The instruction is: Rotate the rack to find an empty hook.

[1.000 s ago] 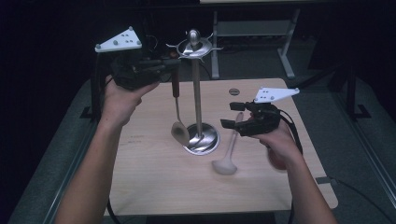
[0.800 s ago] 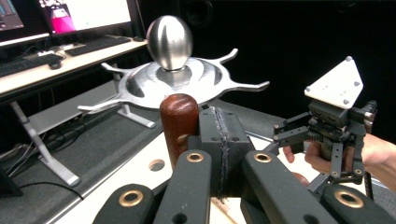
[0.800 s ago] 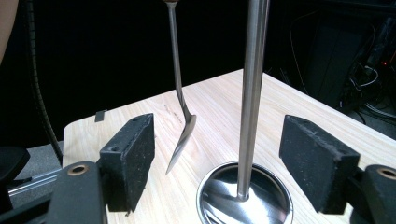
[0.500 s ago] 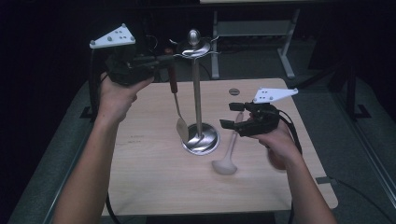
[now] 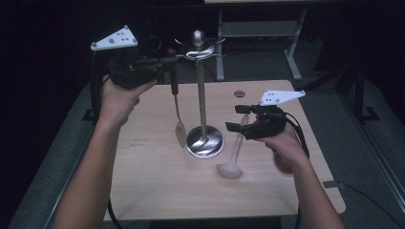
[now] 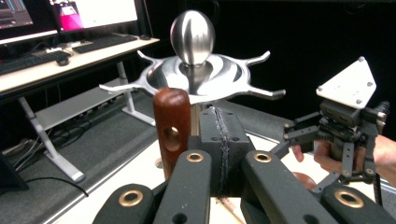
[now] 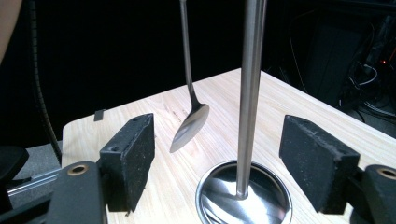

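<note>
A spoon (image 5: 176, 107) with a brown wooden handle (image 6: 172, 121) hangs straight down in the air at the tip of my left gripper (image 5: 167, 62), just left of a steel utensil stand (image 5: 202, 95). In the left gripper view, the jaws of that gripper (image 6: 219, 140) are pressed together, with the handle against their left side. The stand's hooked top (image 6: 192, 32) is right behind it. My right gripper (image 5: 233, 118) hovers open to the right of the stand's base. Its pads (image 7: 126, 158) frame the pole (image 7: 247, 93) and the spoon bowl (image 7: 190, 123) farther off. A ladle (image 5: 230, 168) lies on the table below it.
The wooden table (image 5: 157, 191) has dark floor on both sides. A desk with monitors and a keyboard (image 6: 70, 51) stands beyond the far edge. The other hand and its gripper (image 6: 345, 130) show to the right of the stand in the left gripper view.
My left gripper and the spoon have shifted slightly left, away from the stand's top. The right gripper and the ladle have stayed where they were.
</note>
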